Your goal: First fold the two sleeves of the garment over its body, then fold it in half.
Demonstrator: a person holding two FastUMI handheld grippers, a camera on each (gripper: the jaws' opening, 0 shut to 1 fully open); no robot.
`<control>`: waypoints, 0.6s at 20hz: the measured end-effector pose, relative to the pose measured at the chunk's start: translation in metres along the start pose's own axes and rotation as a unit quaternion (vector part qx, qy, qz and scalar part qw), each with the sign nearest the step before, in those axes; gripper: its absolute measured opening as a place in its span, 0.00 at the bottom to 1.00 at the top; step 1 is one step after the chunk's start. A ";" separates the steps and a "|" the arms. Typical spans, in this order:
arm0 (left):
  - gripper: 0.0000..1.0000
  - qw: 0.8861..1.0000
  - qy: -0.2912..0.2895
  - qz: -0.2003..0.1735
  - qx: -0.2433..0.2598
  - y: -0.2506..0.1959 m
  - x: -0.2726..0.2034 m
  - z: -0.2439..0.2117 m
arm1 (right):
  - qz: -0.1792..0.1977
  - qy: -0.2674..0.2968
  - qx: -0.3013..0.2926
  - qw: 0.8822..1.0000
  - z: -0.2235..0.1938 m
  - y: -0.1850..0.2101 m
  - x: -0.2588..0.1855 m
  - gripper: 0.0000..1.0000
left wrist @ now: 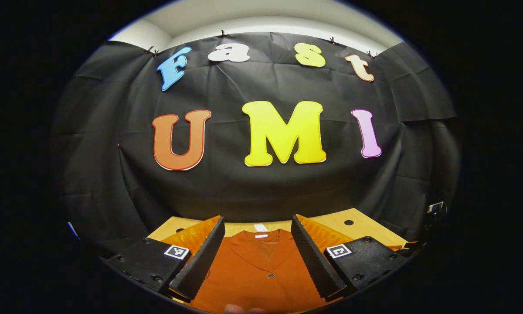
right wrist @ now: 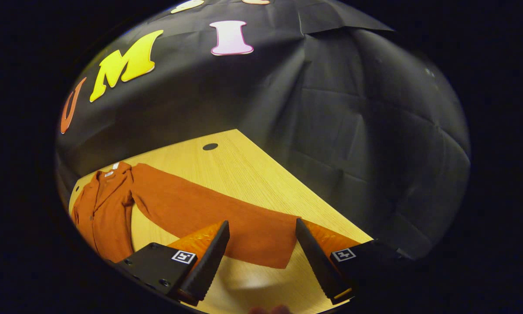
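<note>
the left gripper view is aimed level at the booth wall, low above the garment's (left wrist: 261,270) collar. the right gripper view is angled down over the outstretched sleeve (right wrist: 226,218) near the table's (right wrist: 244,170) right edge; garment and table are shared.

A shirt (left wrist: 261,270) lies flat on the wooden table (left wrist: 361,224), its collar (left wrist: 261,244) toward the booth wall at the table's far edge. In the left gripper view the left gripper (left wrist: 259,257) hangs above the shirt's chest, fingers set wide apart, with the collar and a button (left wrist: 270,275) between them. In the right gripper view the shirt's body (right wrist: 102,218) lies at the far left of the table, and one sleeve (right wrist: 209,213) stretches out from it across the tabletop. The right gripper (right wrist: 261,257) sits over that sleeve's cuff end (right wrist: 274,248), fingers spread, the cuff between them. A round hole (right wrist: 210,146) in the table lies beyond the sleeve, near the wall.
</note>
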State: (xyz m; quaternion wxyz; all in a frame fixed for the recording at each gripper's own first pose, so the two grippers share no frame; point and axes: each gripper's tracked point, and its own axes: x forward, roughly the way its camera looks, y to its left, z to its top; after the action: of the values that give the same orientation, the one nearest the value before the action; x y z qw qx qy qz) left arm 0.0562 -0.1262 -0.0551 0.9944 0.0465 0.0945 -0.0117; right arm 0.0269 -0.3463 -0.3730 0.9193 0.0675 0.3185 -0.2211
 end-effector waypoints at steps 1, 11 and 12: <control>0.98 1.000 0.004 0.004 -0.002 0.001 -0.001 -0.002 | -0.005 0.006 0.003 1.000 -0.002 -0.004 0.005 0.97; 0.98 0.999 0.016 0.037 -0.004 0.036 -0.003 -0.005 | -0.005 0.074 0.008 0.997 -0.025 0.006 0.020 0.72; 0.98 0.999 0.016 0.038 -0.008 0.039 -0.004 -0.004 | -0.011 0.075 0.005 0.997 -0.024 0.005 0.021 0.59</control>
State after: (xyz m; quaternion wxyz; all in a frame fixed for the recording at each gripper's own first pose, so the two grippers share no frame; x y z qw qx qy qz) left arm 0.0529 -0.0866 -0.0552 0.9928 0.0421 0.1086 0.0280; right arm 0.0304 -0.3429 -0.4051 0.8898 0.0847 0.3867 -0.2270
